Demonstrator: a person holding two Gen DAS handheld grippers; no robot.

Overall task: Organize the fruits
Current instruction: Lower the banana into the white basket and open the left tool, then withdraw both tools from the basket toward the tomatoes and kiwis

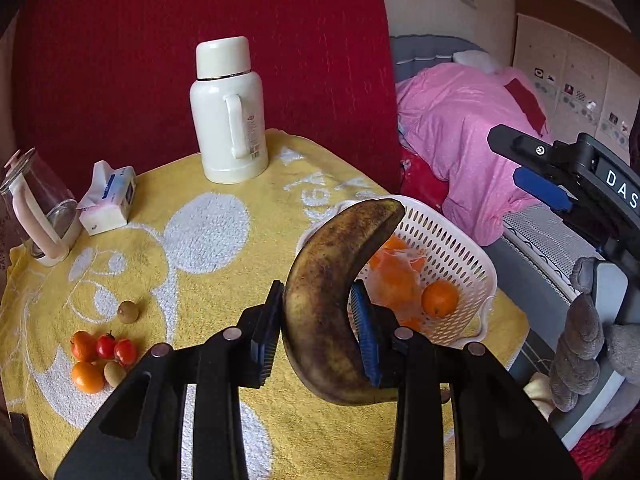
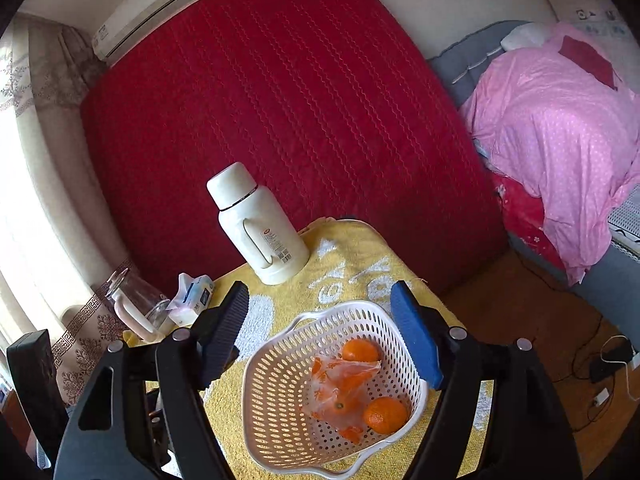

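The left gripper [image 1: 318,332] is clamped on a brown-spotted banana [image 1: 332,304], which is held in the air above the yellow towel [image 1: 208,280], just beside the white basket [image 1: 452,248]. The right gripper [image 2: 320,336] is spread wide with nothing between its pads, poised over the basket [image 2: 272,392]. Two oranges [image 2: 385,415] and a plastic bag of orange pieces [image 2: 344,388] are seen inside the basket. More small fruits [image 1: 102,354] are left on the towel, well apart from the basket.
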